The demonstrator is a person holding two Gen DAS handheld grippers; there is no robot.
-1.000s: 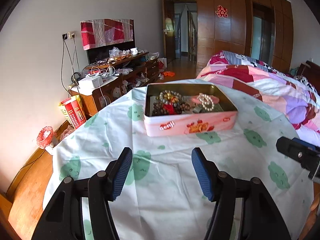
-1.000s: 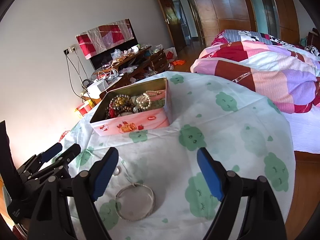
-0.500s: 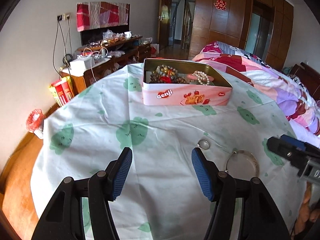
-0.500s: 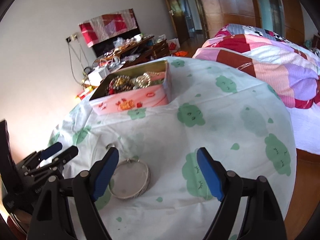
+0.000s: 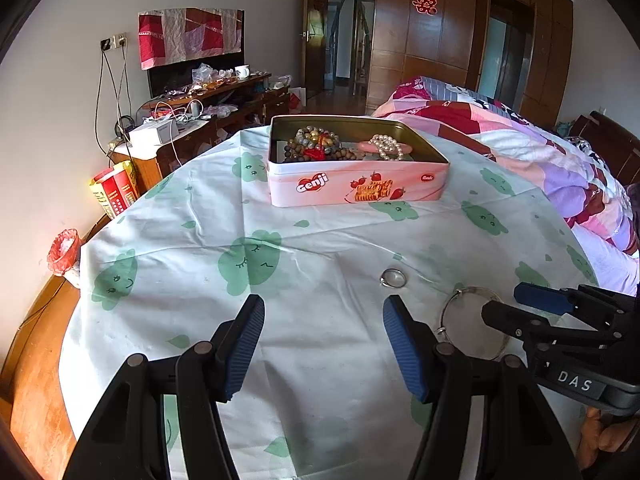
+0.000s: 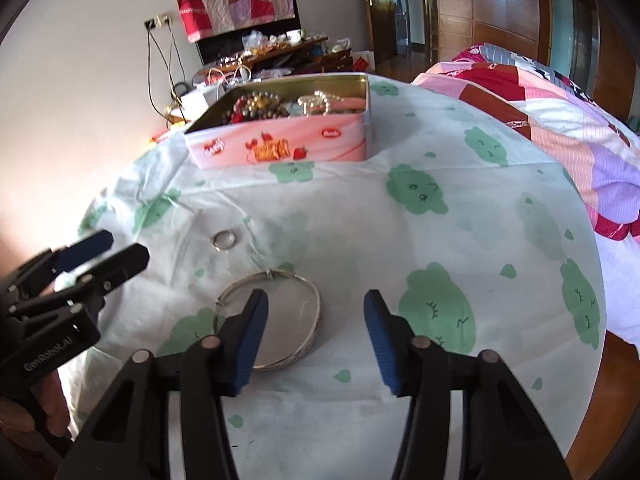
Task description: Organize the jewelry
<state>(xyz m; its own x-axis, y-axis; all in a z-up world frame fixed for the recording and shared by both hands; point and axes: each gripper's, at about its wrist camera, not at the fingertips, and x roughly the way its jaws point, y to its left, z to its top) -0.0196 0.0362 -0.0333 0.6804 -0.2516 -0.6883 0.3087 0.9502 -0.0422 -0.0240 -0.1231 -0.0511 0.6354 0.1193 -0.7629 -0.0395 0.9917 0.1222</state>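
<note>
A thin silver bangle [image 6: 297, 278] lies flat on the white cloth with green prints; it shows as the bangle [image 5: 472, 290] in the left wrist view too. My right gripper [image 6: 315, 305] hangs just above it. Its jaws are closing, the left finger over the bangle's middle and the bangle's right rim between the fingers, with no pad touching. A small silver ring [image 6: 224, 239] lies farther back left, the ring [image 5: 393, 278] in the other view. My left gripper [image 5: 323, 312] stands open and empty near the ring. The pink tin [image 5: 356, 192] holds bead and pearl bracelets.
The round table's cloth edge [image 6: 592, 280] drops off at the right beside a bed with a patchwork quilt [image 6: 560, 120]. My left gripper [image 6: 126, 250] sits close on the left of the bangle. A cluttered wooden cabinet [image 5: 208, 120] stands behind the table.
The right gripper has sunk toward the bangle and its fingers have drawn closer together. The left gripper's view has tilted down, bringing the ring and bangle into sight; its fingers stay wide.
</note>
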